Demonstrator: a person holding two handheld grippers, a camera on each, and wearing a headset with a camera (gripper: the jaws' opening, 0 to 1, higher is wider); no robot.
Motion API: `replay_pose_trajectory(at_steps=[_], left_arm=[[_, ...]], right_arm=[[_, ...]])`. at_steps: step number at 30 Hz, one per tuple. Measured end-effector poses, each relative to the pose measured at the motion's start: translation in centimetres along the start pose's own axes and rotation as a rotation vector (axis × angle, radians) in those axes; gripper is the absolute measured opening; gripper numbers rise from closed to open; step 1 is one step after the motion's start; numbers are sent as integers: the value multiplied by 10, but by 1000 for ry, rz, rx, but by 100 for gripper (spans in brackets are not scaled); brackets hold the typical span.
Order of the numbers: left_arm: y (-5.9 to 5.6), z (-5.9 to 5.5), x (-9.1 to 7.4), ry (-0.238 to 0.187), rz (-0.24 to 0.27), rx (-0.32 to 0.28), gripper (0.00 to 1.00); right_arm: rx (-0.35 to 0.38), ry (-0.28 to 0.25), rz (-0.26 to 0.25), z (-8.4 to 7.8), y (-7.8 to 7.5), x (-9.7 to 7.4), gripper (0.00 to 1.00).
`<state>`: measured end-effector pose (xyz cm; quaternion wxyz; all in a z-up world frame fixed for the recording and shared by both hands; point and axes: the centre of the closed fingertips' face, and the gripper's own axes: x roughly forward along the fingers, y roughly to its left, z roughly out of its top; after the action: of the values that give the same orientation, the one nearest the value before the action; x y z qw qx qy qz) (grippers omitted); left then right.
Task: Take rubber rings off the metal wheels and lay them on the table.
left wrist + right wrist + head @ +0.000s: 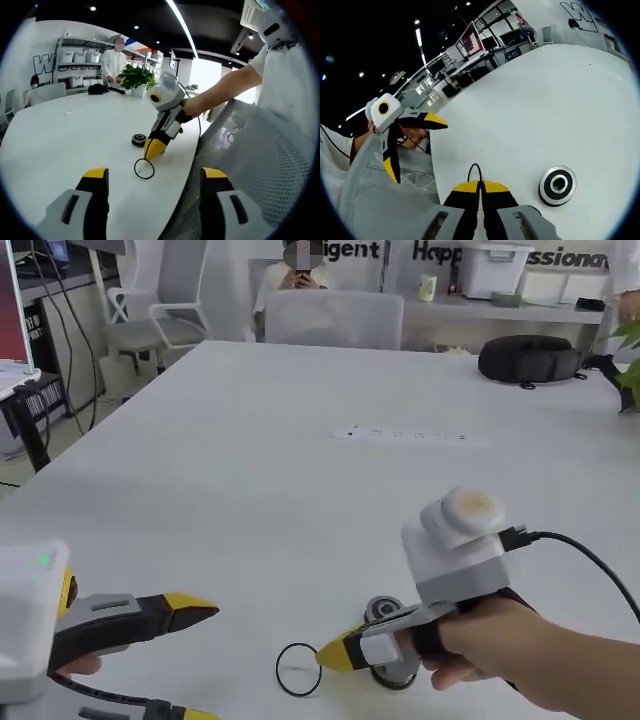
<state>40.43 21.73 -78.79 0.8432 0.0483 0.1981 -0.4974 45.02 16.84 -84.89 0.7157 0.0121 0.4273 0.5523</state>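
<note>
Yellow-tipped and spread wide, the left claw (200, 662) hangs at the near left edge of the white worktop (260, 460) with nothing between its jaws. In the left gripper view the two jaws stand well apart, and the worktop's edge runs up between them. Just to the right, a thin black rubber ring (278, 670) lies flat on the worktop. The right claw (330, 652) points leftward at it with its jaws pressed together, and its yellow tip meets the ring's right side. In the right gripper view the ring's loop comes out from between the closed tips, so this claw is pinching the ring. A hand (480, 645) wraps the right gripper's handle, and a black cable (580, 555) trails off to the right. A metal wheel (383, 610) lies flat just behind that claw, partly hidden by the gripper and apart from the ring. The right gripper view shows its bright rim, black band and bright hub. Farther back, a pale strip (410, 435) with small marks lies mid-worktop. A round black cushion (530, 358) sits at the far right.
</note>
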Motion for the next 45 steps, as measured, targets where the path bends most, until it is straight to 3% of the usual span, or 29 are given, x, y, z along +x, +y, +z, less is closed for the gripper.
replay_pose_trajectory(at_steps=[6,19,29,45], left_arm=[[2,2,-1,-12,10,-7,72],[2,0,-2,-7,15,-8,72],[1,0,-1,-6,13,-14,71],[1,-2,-1,2,9,-18,71]], right_arm=[[34,-10,-35,3,-8,2,0],[-9,-19,-57,6,-10,-1,5],[-25,-46,-62,8,-10,-23,5],[-52,-73,-117,-2,-29,-63,6]])
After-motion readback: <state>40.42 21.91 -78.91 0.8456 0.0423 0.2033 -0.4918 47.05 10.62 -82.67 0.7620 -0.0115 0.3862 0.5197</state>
